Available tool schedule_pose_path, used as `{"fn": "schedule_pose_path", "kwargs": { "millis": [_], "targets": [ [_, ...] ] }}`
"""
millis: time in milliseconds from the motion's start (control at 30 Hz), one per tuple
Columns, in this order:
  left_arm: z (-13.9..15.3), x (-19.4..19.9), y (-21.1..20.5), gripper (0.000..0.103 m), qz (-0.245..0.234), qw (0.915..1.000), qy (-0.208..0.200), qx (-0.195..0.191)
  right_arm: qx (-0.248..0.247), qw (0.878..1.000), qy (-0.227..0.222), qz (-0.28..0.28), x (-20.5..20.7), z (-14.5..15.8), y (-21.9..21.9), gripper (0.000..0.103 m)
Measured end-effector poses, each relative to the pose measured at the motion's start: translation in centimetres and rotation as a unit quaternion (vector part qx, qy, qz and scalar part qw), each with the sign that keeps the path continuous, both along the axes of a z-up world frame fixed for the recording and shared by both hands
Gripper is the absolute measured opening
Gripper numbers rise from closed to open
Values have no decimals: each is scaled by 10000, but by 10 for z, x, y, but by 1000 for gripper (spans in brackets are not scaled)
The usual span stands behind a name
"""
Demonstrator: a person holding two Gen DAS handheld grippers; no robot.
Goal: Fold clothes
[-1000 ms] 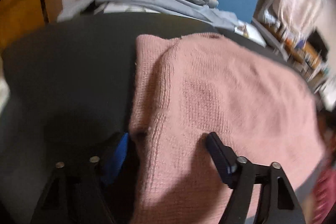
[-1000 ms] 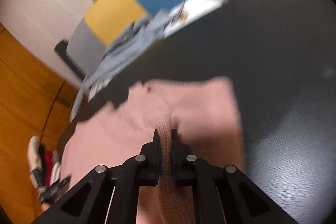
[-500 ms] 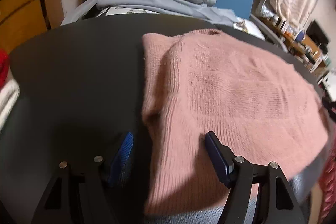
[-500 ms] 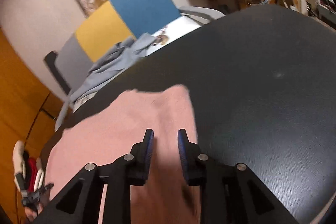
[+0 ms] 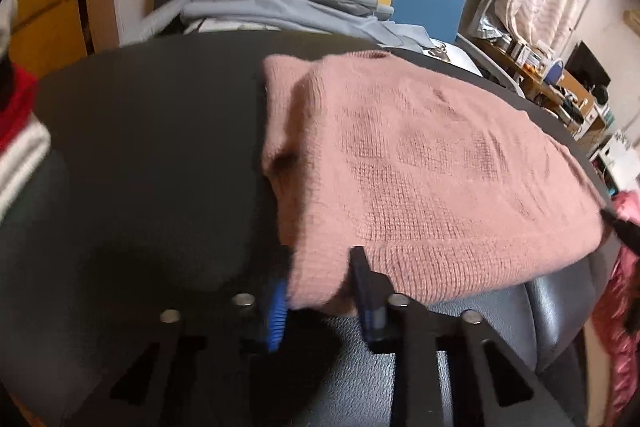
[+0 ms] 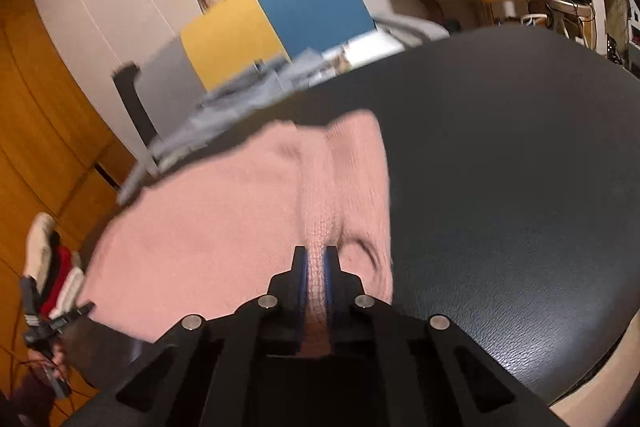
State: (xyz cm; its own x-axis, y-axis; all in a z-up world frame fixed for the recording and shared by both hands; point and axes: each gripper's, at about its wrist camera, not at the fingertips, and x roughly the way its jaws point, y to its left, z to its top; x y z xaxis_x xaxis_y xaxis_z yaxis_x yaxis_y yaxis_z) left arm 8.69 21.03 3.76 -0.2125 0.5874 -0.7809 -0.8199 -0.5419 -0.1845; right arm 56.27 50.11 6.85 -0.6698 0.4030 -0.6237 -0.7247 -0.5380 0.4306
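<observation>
The black table [image 5: 152,147] carries the pink sweater [image 5: 440,167], which lies already doubled, its near edge hanging a little over the near rim. Half a second ago my right tongs [image 6: 316,263] stood parted above the cloth; now they are pressed together on a ridge of the sweater near its right edge. My left tongs [image 5: 318,291], wide before, have narrowed around the near left corner, though a gap remains and I cannot tell whether they pinch yet. I judge another fold is being prepared.
</observation>
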Motion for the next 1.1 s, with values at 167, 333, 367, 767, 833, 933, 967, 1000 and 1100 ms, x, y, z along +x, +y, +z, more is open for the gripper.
{"fn": "schedule_pose_path", "kwargs": {
  "millis": [167,333,367,767,833,933,967,1000,1100],
  "targets": [
    [-5,3,-7,23,-67,9996,159,-211,-353,9986,-212,-346,20,-11,4,26],
    [2,4,-22,32,58,9996,-57,265,-570,9964,163,-607,63,-17,-9,26],
    [4,3,-23,41,76,9990,-129,417,-569,9969,164,-511,63,-20,-11,26],
    [-7,4,8,39,-144,9991,311,-253,473,9977,-281,385,20,3,-9,4],
    [-8,10,4,39,-257,9975,569,-319,533,9947,-838,270,24,-1,-5,3],
    [-9,15,1,39,-306,9963,733,-318,87,9915,-1292,162,29,-24,4,2],
    [-8,14,0,39,-299,9967,696,-298,53,9910,-1341,1,32,-26,5,2],
    [-7,12,-2,39,-286,9972,638,-273,139,9920,-1246,-131,34,-21,2,8],
    [-5,8,-11,39,-265,9991,316,-74,667,9961,-554,-181,25,8,-10,19]
  ]
}}
